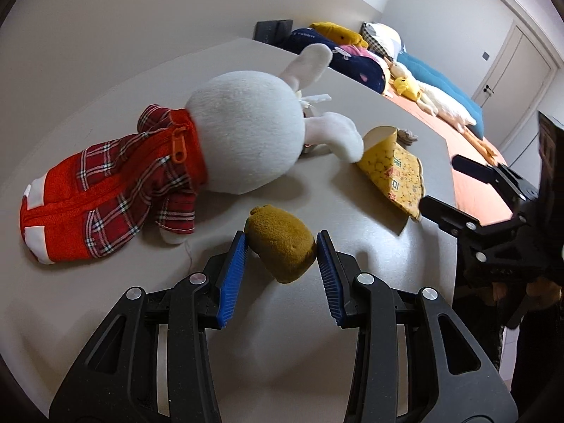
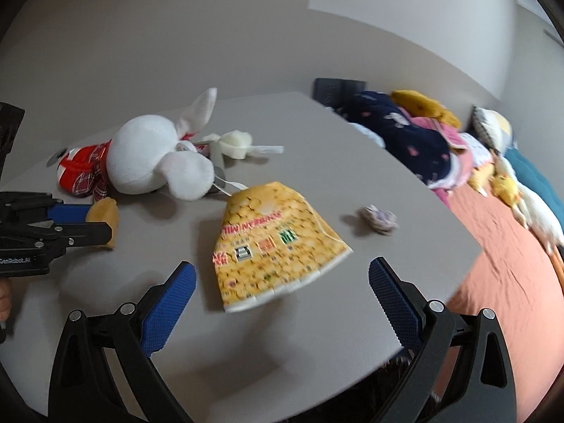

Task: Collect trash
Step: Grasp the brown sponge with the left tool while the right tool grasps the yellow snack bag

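We have the left gripper [image 1: 281, 243] clamped on a brown plush lump [image 1: 282, 246], lifted off the counter [image 1: 352, 299]. Our right gripper [image 2: 282, 289], fingers wide apart, hangs over the yellow snack bag [image 2: 271, 239]; the crumpled wrapper [image 2: 379, 219] lies beyond, both uncollected.

Both cams ride on the tools and look down at an angle, close over the grey surface [image 1: 352, 112]. The left one sits nearer the white plush rabbit [image 1: 246, 130]; the right one sits further right, facing the yellow snack bag [image 2: 271, 239]. Both views share rabbit, bag and the far bed [image 2: 511, 264].
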{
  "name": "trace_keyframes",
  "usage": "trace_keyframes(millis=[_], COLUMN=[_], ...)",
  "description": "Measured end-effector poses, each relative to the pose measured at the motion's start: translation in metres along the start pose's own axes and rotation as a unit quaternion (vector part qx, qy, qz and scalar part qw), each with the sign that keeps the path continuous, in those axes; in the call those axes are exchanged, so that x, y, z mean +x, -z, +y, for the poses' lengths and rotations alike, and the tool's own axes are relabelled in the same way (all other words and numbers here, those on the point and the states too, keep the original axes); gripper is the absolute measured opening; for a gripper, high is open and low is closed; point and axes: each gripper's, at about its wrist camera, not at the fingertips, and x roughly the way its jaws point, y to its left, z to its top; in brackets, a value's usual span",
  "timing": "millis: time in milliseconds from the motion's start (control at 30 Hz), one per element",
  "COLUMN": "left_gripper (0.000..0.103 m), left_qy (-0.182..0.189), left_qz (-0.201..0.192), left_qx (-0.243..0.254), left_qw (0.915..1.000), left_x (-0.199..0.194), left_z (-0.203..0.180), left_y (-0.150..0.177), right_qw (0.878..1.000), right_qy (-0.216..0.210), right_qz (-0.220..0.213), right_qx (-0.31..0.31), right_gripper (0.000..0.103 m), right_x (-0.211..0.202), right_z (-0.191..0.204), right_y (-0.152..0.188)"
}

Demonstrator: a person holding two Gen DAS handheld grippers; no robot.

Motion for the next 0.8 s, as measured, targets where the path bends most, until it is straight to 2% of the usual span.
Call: trace_keyframes(millis=[400,800], left_gripper=[0.040,0.040], left_qy=[-0.008,-0.010], left_qz=[0.009,0.014], left_qx=[-0.011,-0.019], left_qw=[0.9999,0.9997], left_x=[0.001,-0.001], left_z=[0.017,0.028], left_y=[-0.003,-0.001], right_qw=[0.995,0.993], right_qy=[-0.070,-0.071], right_qz=[0.047,0.079], right_qx=[-0.062,-0.054], right_gripper=[0.098,0.098], right_x=[0.049,0.084], right_z=[0.000,0.002], right_y=[-0.042,-0.040])
